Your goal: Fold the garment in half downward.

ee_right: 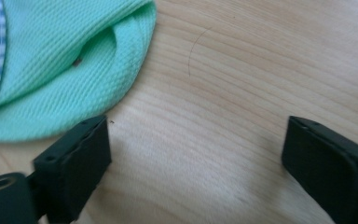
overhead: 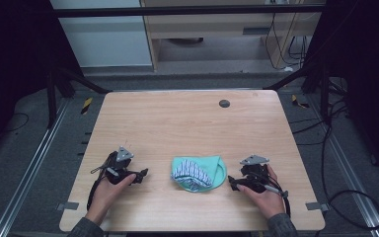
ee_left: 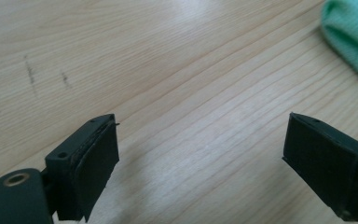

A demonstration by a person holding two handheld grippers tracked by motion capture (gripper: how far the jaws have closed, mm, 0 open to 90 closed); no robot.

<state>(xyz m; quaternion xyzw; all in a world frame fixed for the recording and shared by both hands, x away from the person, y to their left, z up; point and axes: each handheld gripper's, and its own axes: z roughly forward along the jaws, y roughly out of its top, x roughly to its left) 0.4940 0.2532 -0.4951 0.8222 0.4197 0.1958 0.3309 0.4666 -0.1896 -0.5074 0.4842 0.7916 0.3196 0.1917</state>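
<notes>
Cloth (overhead: pixel 199 173), green with a striped part, lies on the table (overhead: pixel 187 118) near its front edge. Left gripper (overhead: pixel 140 174) is left of the cloth, right gripper (overhead: pixel 233 183) right of it, both with jaws wide apart and nothing held. Grey floor (overhead: pixel 24 148) lies around the table.

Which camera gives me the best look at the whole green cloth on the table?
The high view: the green cloth lies whole there, folded, its striped lining showing, between the two hand-held grippers. The right gripper view shows one large part close up, knit texture and a striped strip. The left gripper view catches just a corner at upper right.
</notes>
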